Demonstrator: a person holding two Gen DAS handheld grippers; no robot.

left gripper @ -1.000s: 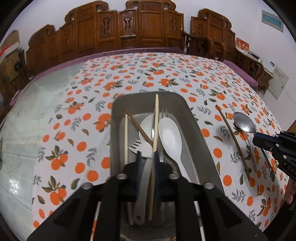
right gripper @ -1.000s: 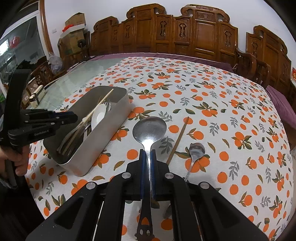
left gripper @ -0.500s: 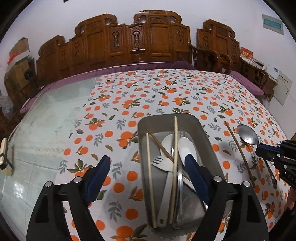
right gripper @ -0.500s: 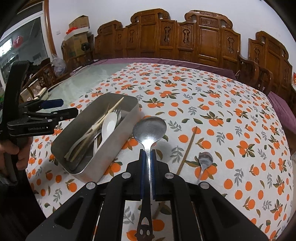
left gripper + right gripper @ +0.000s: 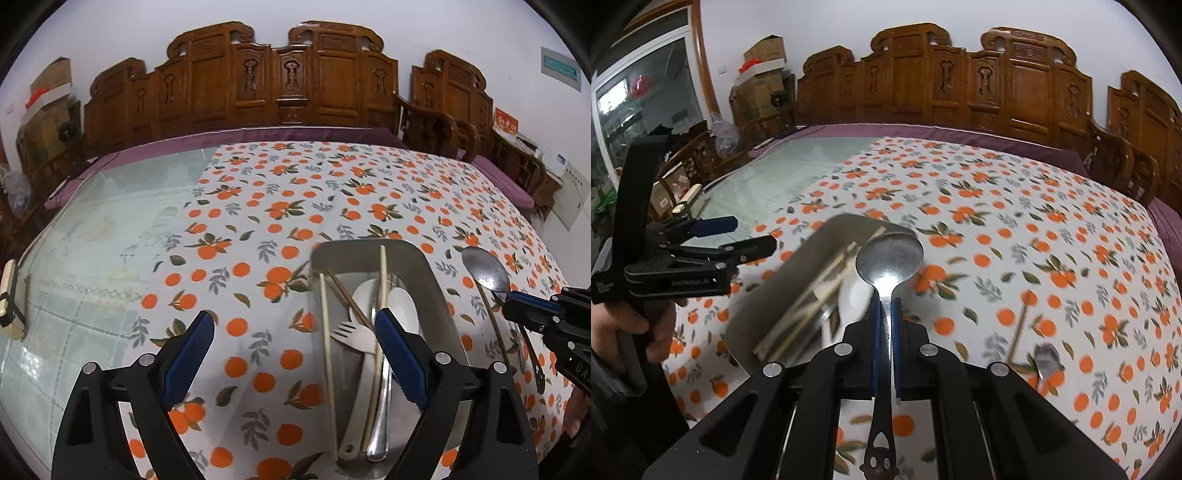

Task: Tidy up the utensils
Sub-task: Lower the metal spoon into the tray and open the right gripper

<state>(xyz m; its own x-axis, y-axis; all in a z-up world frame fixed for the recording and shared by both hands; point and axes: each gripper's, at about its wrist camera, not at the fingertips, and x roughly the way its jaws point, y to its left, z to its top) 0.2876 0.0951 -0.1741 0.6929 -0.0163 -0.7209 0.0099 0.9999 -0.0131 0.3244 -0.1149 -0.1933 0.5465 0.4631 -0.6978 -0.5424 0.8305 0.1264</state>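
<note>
Left gripper (image 5: 293,349), jaws now spread, has withdrawn beside tray (image 5: 439,295); right gripper (image 5: 885,325) pinches spoon (image 5: 889,254), now carried over tray for deposit.

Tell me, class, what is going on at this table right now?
A person holding a gripper in each hand is sorting utensils into a metal tray. The right gripper has its jaws shut on a large metal spoon, held near the tray. The left gripper hangs open beside the tray, holding nothing. The tray already contains chopsticks, a fork and white spoons. A brown chopstick and a small spoon lie on the tablecloth.
</note>
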